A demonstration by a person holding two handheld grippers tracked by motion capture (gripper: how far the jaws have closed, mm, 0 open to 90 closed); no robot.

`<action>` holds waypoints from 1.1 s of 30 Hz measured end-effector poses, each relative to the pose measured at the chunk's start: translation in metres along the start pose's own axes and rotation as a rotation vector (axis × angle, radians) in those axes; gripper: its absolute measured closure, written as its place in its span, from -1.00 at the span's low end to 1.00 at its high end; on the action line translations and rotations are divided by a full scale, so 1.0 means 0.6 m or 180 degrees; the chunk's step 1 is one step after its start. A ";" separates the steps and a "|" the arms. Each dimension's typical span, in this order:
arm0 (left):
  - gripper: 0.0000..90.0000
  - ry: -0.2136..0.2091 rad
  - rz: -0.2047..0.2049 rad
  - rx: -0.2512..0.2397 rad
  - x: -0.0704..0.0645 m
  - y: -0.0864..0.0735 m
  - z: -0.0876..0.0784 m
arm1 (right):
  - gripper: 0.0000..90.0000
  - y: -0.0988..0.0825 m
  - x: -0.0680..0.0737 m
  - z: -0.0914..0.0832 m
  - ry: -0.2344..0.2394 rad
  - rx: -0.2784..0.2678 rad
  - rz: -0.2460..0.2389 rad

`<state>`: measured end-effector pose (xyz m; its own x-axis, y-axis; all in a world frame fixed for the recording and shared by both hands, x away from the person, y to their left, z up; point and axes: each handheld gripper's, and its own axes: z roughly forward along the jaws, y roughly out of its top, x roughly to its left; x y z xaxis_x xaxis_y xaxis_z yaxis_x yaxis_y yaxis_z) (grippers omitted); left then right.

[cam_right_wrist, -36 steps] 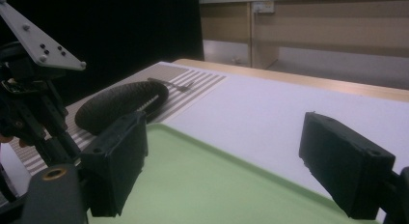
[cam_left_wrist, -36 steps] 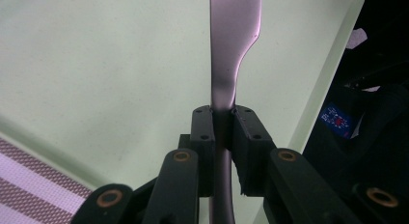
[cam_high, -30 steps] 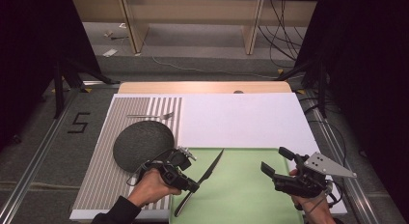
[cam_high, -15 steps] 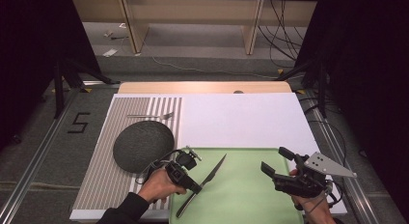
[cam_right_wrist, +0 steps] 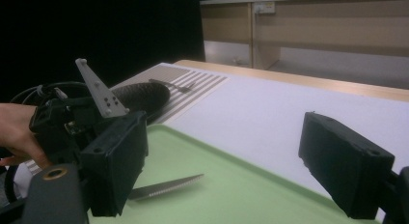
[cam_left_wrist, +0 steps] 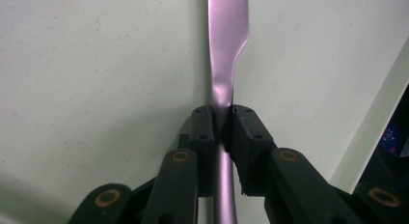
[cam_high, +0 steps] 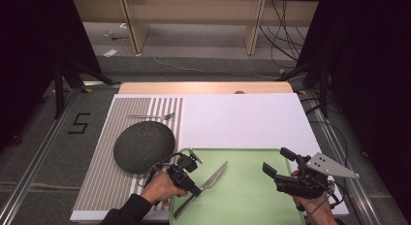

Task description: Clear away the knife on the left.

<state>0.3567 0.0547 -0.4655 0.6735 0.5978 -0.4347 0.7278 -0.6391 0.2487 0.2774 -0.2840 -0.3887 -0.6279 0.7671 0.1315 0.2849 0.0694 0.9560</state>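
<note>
Nearby, dark plate (cam_high: 144, 146) beside tray (cam_high: 252, 205).

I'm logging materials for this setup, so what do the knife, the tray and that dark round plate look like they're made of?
Knife: polished metal, likely steel; it mirrors the light. Tray: probably plastic; matte pale green with a moulded raised rim. Round plate: dark grey with a speckled matte surface, perhaps stoneware or slate; the look leaves that open.

Beyond the table's far edge, a grey floor (cam_high: 203, 50) runs back to pale wooden furniture legs (cam_high: 130, 21), with black cables (cam_high: 281, 31) trailing across it at the right. Dark curtains (cam_high: 29, 50) close in both sides. A black "5" (cam_high: 79, 123) is marked on the grey carpet (cam_high: 43, 181) left of the table.
</note>
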 end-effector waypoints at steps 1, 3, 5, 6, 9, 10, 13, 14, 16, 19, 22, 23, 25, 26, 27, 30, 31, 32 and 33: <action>0.74 0.0000 0.0005 -0.0009 0.000 0.000 0.000 | -0.59 0.000 0.000 0.000 0.0001 0.0000 -0.0003; 0.68 -0.0016 0.0018 -0.0047 0.000 0.000 -0.004 | -0.59 0.000 0.000 0.000 -0.0003 0.0002 -0.0012; 0.45 -0.0060 0.0047 -0.0126 0.000 -0.001 -0.009 | -0.59 0.000 0.000 0.000 -0.0004 -0.0004 -0.0011; 0.37 -0.0041 0.0051 -0.0175 0.000 -0.001 -0.013 | -0.59 0.000 0.000 0.000 -0.0004 -0.0005 -0.0009; 0.06 0.0096 0.0263 -0.0367 -0.009 -0.002 -0.026 | -0.59 0.000 -0.001 0.000 -0.0003 -0.0002 -0.0009; -0.09 0.0177 0.0353 -0.0424 -0.015 -0.003 -0.029 | -0.59 0.000 -0.001 0.000 -0.0004 -0.0001 -0.0008; -0.20 0.0261 0.0538 -0.0500 -0.032 -0.002 -0.032 | -0.58 0.000 0.000 0.000 -0.0004 0.0007 -0.0013; -0.16 0.0287 0.0619 -0.0515 -0.038 -0.001 -0.032 | -0.58 0.000 0.000 0.000 -0.0005 0.0009 -0.0016; -0.03 0.0331 0.0777 -0.0520 -0.050 0.002 -0.029 | -0.58 0.000 0.000 0.000 -0.0005 0.0004 -0.0017; 0.30 0.0394 0.0932 -0.0491 -0.061 0.008 -0.017 | -0.58 -0.001 0.000 0.001 -0.0006 0.0005 -0.0018; 0.57 0.0393 0.0972 -0.0441 -0.062 0.013 -0.006 | -0.58 -0.001 0.000 0.001 -0.0008 0.0007 -0.0021; 0.62 0.0386 0.0983 -0.0434 -0.061 0.015 -0.002 | -0.58 -0.001 0.000 0.001 -0.0007 0.0007 -0.0021; 0.77 0.0401 0.0995 -0.0445 -0.062 0.019 0.004 | -0.58 -0.001 0.000 0.001 -0.0004 0.0012 -0.0014; 0.81 0.0394 0.1002 -0.0427 -0.063 0.020 0.007 | -0.58 -0.001 0.000 0.001 -0.0003 0.0011 -0.0015; 0.84 0.0402 0.1021 -0.0403 -0.064 0.023 0.011 | -0.58 -0.001 0.000 0.001 -0.0007 0.0011 -0.0015; 0.96 0.0446 0.1038 -0.0329 -0.065 0.026 0.021 | -0.58 -0.001 0.000 0.001 -0.0001 0.0013 -0.0015; 0.97 0.0492 0.1044 -0.0293 -0.065 0.027 0.024 | -0.58 -0.001 0.000 0.001 -0.0002 0.0012 -0.0017; 0.98 0.0520 0.1042 -0.0267 -0.064 0.028 0.027 | -0.58 -0.001 -0.001 0.001 -0.0003 0.0015 -0.0014; 0.99 0.0527 0.1029 -0.0250 -0.063 0.029 0.030 | -0.58 -0.001 -0.001 0.001 -0.0003 0.0014 -0.0013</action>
<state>0.3419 0.0122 -0.4603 0.8773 0.4455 -0.1785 0.4775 -0.7725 0.4186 0.2779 -0.2839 -0.3893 -0.6285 0.7673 0.1272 0.2854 0.0753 0.9554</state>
